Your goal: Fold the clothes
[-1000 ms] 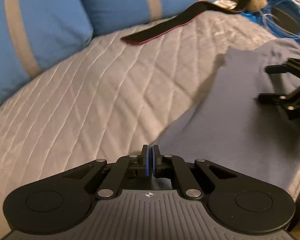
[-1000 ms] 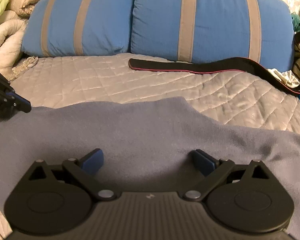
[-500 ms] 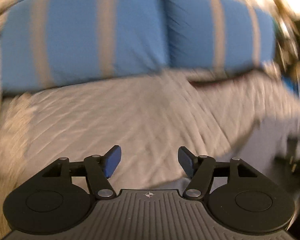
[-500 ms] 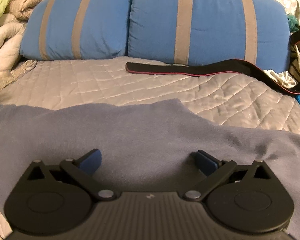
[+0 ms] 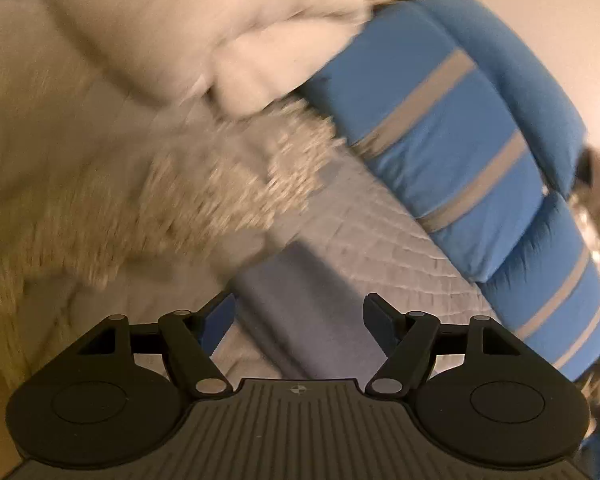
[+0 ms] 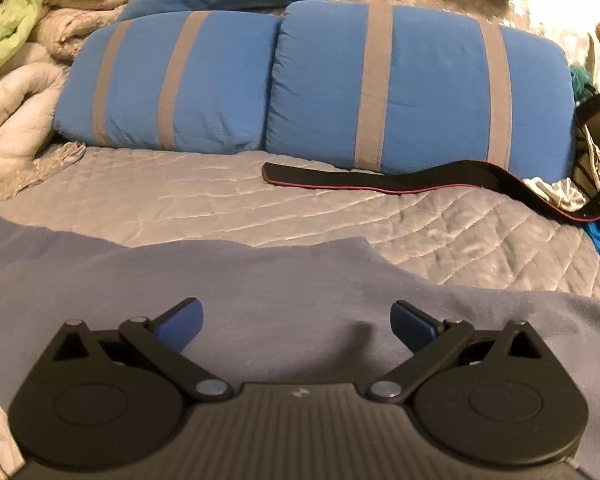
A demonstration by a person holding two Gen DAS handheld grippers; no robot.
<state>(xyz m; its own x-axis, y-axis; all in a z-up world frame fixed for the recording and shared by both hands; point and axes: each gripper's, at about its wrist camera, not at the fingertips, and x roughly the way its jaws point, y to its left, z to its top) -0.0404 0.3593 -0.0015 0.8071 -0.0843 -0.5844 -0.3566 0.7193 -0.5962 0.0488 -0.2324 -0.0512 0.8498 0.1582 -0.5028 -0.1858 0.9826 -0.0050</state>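
left gripper [image 5: 300,316] jaws opening over grey garment [image 5: 300,300]; right gripper [image 6: 296,320] jaws spread, empty.

Blue pillows [image 6: 316,80] with grey stripes; grey-blue garment [image 6: 284,300]; black strap [image 6: 380,180].

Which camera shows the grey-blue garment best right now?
The right wrist view: the grey-blue garment spreads sharp across the quilt, beneath the open right tool. The left wrist view is motion-blurred and catches only one narrow end.
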